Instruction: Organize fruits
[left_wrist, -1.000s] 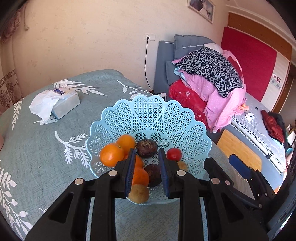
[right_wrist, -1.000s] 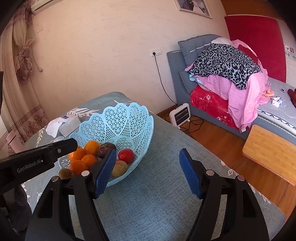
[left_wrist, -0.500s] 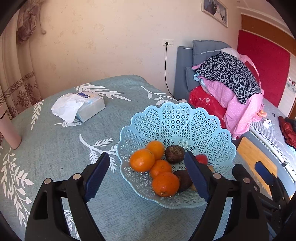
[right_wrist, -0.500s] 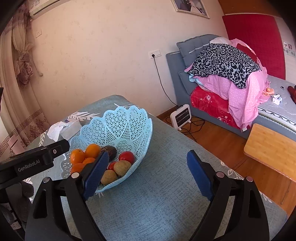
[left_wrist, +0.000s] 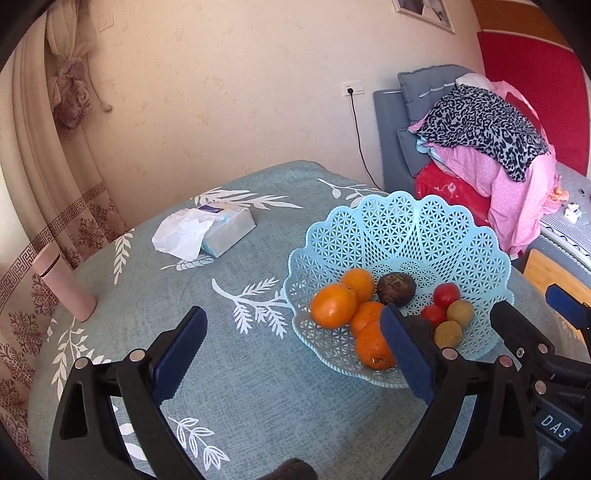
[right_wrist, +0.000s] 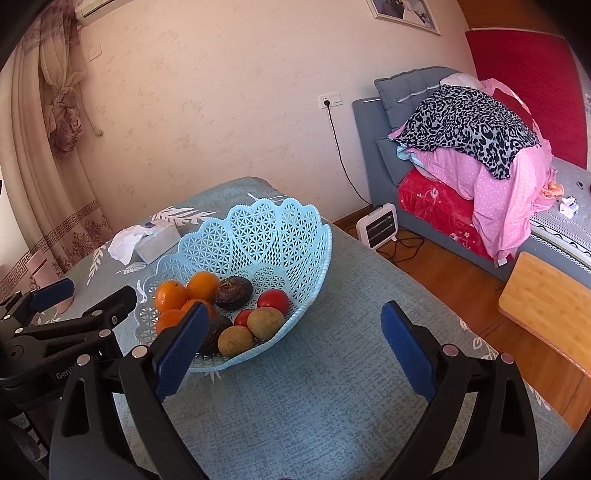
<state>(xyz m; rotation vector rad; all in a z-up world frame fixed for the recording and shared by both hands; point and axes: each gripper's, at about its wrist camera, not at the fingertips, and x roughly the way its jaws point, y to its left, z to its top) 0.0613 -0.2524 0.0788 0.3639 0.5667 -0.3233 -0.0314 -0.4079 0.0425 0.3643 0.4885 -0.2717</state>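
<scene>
Bright daylight, sharp, fisheye warp, dark corners

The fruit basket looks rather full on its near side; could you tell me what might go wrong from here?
1. The basket holds its fruit heaped toward the low front rim, where one orange lies close to the edge; a nudge could roll it onto the table.
2. The basket sits near the table's edge in the right wrist view, so pushing it could slide it off.
3. The left claw is open, with one finger in front of the fruit, hiding it.
</scene>
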